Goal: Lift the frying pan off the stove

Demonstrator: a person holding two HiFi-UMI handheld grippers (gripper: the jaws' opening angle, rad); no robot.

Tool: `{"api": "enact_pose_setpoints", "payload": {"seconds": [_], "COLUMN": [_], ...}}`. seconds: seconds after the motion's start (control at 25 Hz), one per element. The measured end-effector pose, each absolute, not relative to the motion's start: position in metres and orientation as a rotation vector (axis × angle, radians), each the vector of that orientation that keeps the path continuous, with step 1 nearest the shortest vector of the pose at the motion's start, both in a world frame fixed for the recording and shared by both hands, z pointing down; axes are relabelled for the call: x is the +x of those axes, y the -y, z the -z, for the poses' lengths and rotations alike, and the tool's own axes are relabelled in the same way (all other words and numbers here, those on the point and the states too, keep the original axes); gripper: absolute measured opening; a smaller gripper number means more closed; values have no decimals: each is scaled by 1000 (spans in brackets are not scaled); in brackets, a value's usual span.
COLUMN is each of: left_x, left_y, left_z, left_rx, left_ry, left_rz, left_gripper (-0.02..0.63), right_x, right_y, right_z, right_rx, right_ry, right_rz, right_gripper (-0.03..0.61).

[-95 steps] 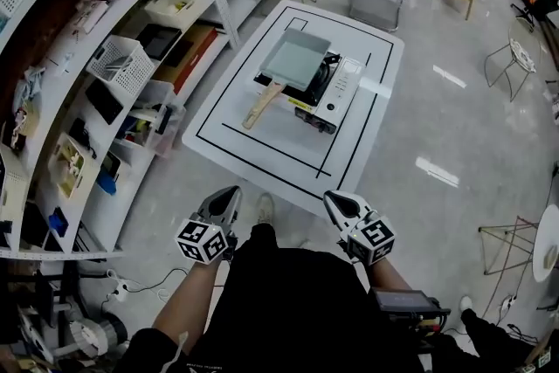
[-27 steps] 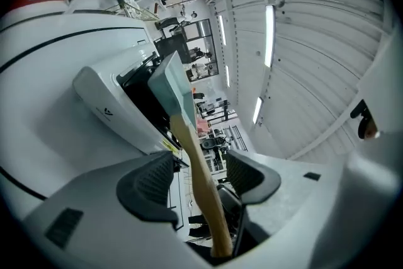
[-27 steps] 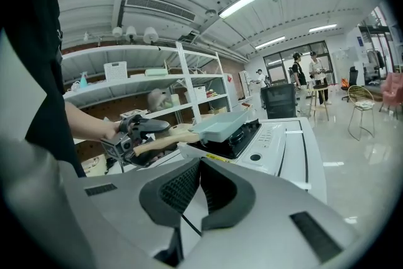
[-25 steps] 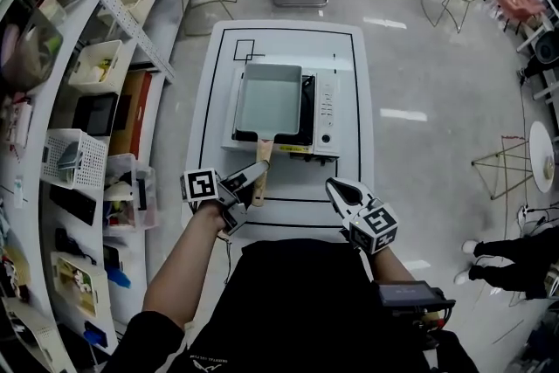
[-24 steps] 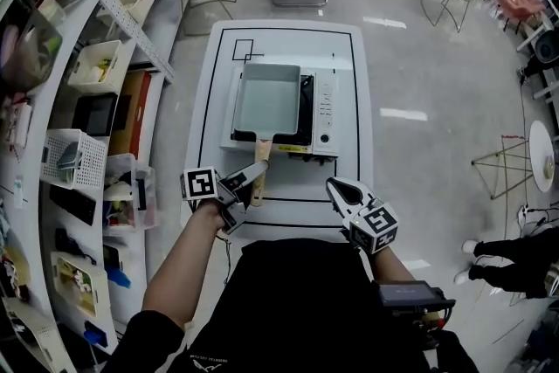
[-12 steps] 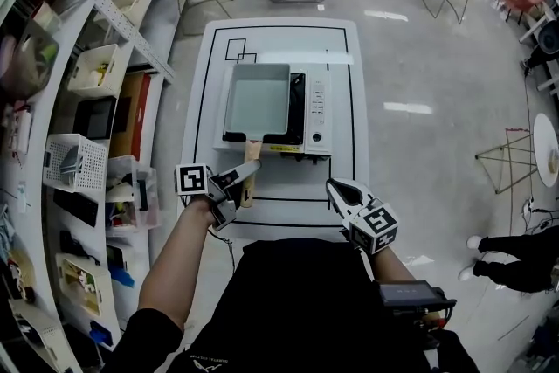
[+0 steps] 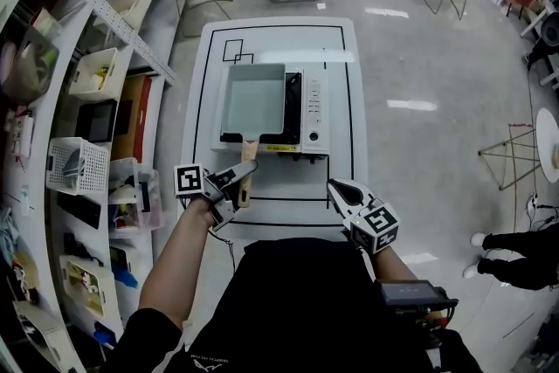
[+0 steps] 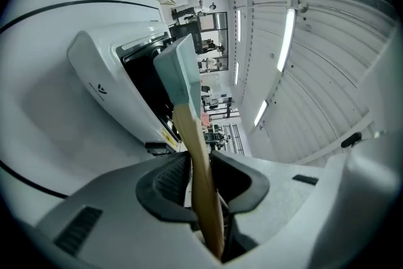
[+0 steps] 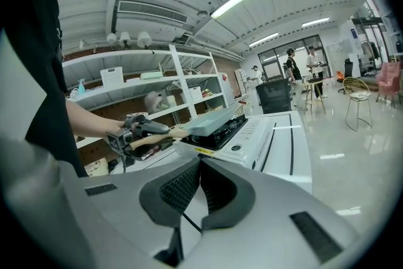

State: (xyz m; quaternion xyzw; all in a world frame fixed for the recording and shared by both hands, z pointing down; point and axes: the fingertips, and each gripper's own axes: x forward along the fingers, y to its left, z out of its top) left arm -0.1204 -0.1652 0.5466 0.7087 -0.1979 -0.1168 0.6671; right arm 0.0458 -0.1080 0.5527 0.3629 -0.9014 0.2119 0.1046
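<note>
Big shelving rack (image 7: 87,4) runs down the whole left side of the head view, stuffed with bins and boxes. Next to it, dead center of the frame, is the white table (image 7: 288,188) with black lines marked on it. A portable gas stove (image 7: 314,105) sits on the upper half of the table, control strip on its right. The frying pan (image 7: 255,99), a rectangular pale one, is sitting on the burner on the stove's left part, not lifted yet. Its wooden handle (image 7: 248,153) pokes toward the bottom of the frame, off the stove's edge.

The left gripper (image 7: 245,177) is just below the stove, center-left, and its jaws are closing on that handle. In the left gripper view the handle runs right between the pads and both look pressed up against it.

The right gripper (image 7: 335,191) is lower right of center over the table's near edge, well apart from the stove, jaws together and holding nothing.
</note>
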Motion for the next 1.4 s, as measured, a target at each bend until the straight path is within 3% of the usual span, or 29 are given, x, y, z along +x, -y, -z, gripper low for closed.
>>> {"api": "enact_pose_setpoints", "payload": {"seconds": [1.4], "left_x": [-99], "left_y": [151], "left_z": [-524], "left_rx": [1548], "left_ry": [643], "left_rz": [527], "left_gripper": [92], "right_x": [79], "right_y": [104], "right_z": [-556], "right_rx": [902], "right_ry": [2763], "right_rz": [-673], "right_gripper": [26]}}
